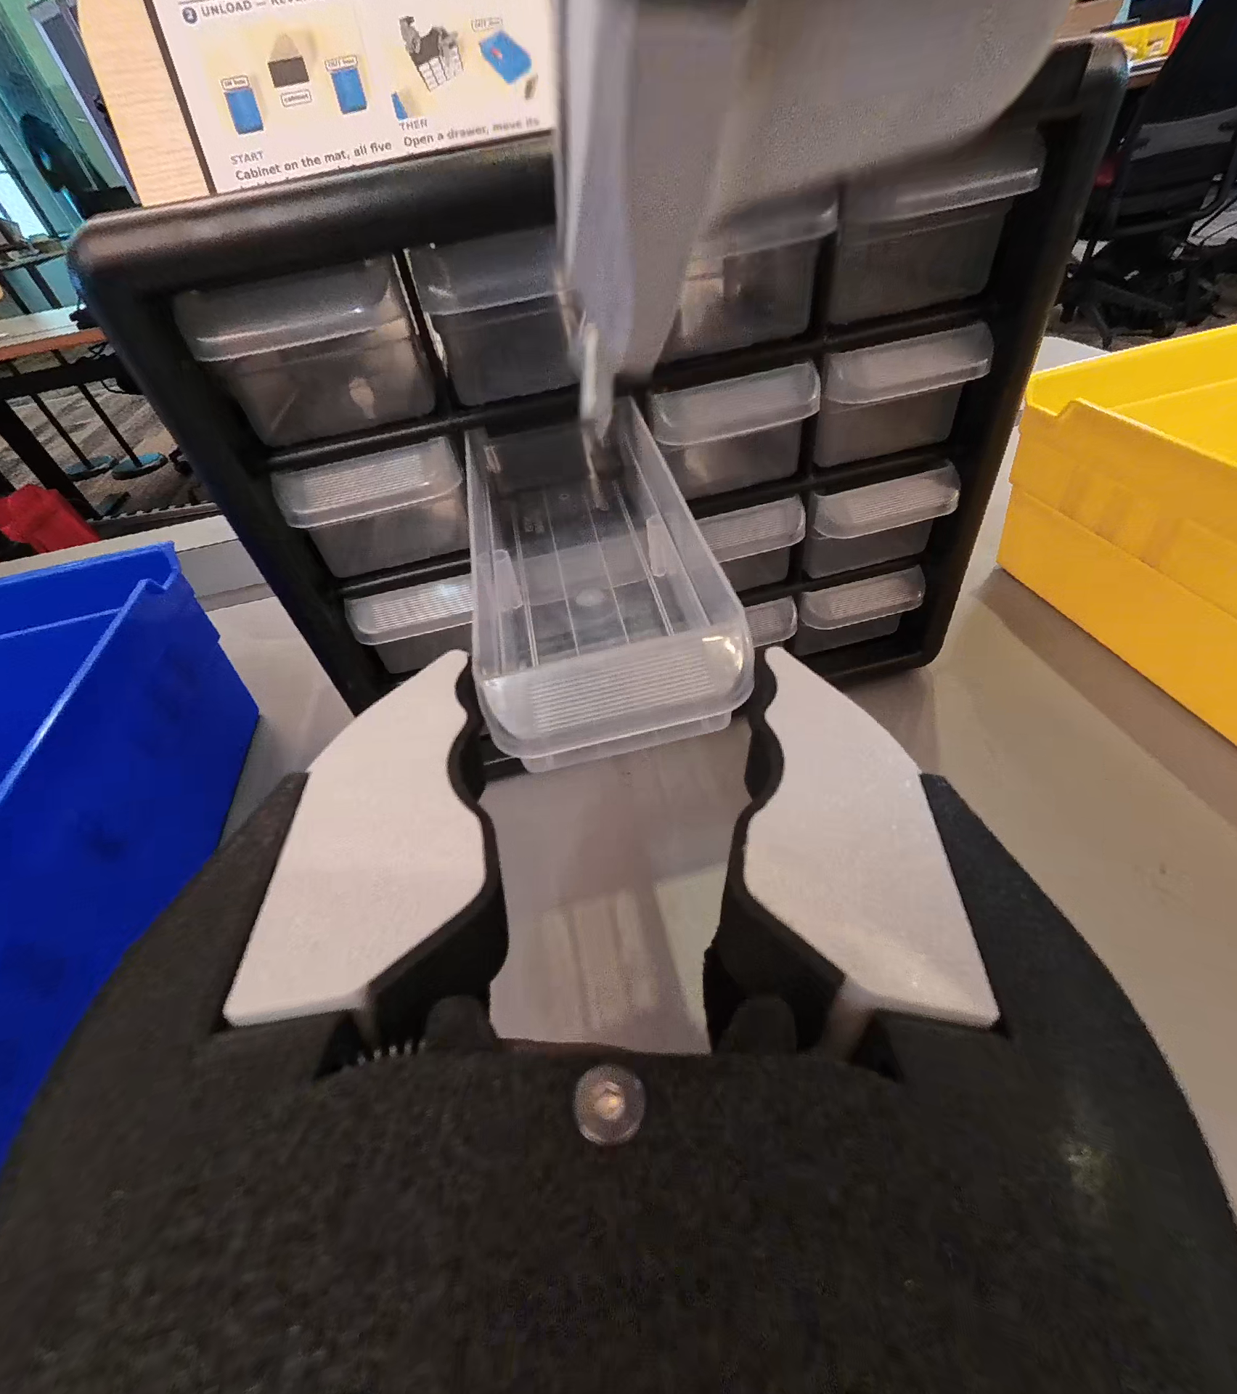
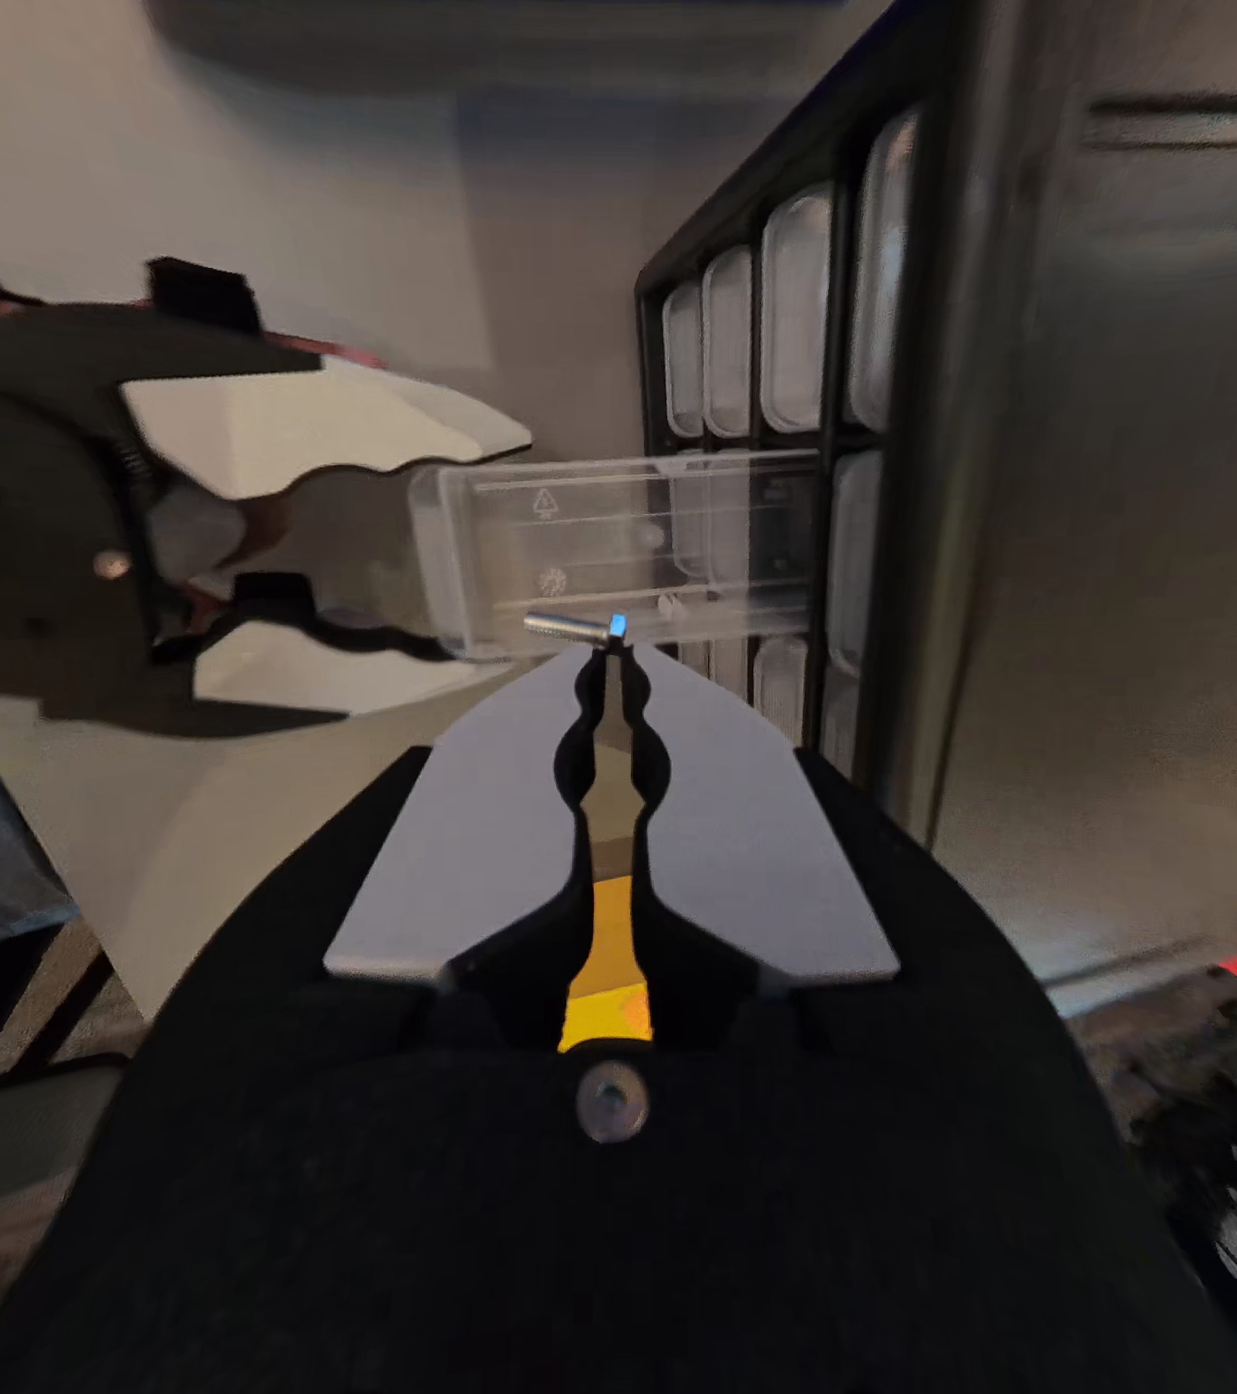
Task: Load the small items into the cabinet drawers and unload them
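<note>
A black cabinet of clear small drawers stands on the table. One clear drawer in its middle column is pulled out. My left gripper is shut on that drawer's front lip, one finger on each side. My right gripper is shut on the head end of a small metal screw, which sticks out sideways. In the left wrist view the right gripper reaches down from above, its tip over the back part of the open drawer. The drawer and the left gripper also show in the right wrist view.
A blue bin sits to the left of the cabinet and a yellow bin to the right, both on the grey table. An instruction sheet stands behind the cabinet. The other drawers are closed. Some 7 centimeters of space lies between my two pairs of fingers. The left tips stand about 11 centimeters off the black cabinet. It is also in sight in the right wrist view.
</note>
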A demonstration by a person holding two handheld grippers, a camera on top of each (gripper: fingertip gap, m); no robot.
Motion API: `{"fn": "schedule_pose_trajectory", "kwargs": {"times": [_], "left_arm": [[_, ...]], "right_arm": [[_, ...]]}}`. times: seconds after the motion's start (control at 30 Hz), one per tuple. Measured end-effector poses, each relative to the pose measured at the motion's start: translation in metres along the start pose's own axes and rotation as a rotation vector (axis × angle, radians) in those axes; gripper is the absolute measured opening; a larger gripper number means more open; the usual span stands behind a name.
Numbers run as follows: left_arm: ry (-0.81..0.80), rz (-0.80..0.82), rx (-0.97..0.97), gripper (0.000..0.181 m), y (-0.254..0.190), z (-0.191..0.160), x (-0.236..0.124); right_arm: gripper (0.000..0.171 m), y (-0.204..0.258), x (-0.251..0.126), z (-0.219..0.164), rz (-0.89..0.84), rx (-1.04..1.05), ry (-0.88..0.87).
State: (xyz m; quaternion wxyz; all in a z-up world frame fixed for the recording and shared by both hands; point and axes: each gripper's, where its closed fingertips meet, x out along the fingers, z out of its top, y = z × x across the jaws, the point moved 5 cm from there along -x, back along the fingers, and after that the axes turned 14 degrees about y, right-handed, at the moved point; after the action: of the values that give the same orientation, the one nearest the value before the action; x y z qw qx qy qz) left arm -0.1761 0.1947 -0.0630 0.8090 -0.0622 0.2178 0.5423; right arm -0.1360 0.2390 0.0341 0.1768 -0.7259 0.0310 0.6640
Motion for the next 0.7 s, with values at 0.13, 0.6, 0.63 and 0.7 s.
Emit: {"fn": "schedule_pose_trajectory", "kwargs": {"times": [0.13,0.6,0.63,0.7], "left_arm": [[0.002,0.0,-0.005,0.067,0.0,0.0,0.001],[0.023,-0.009,0.003,0.067,0.006,0.012,0.014],[0.028,-0.009,0.004,0.067,0.007,0.014,0.017],[0.04,-0.008,0.0,0.067,0.008,0.019,0.024]], "right_arm": [[0.004,0.01,-0.036,-0.058,-0.05,0.075,-0.12],[0.004,0.016,0.177,-0.318,0.257,1.006,0.138],[0.004,0.019,0.183,-0.32,0.249,1.04,0.144],[0.004,0.02,0.192,-0.323,0.232,1.12,0.158]]}}
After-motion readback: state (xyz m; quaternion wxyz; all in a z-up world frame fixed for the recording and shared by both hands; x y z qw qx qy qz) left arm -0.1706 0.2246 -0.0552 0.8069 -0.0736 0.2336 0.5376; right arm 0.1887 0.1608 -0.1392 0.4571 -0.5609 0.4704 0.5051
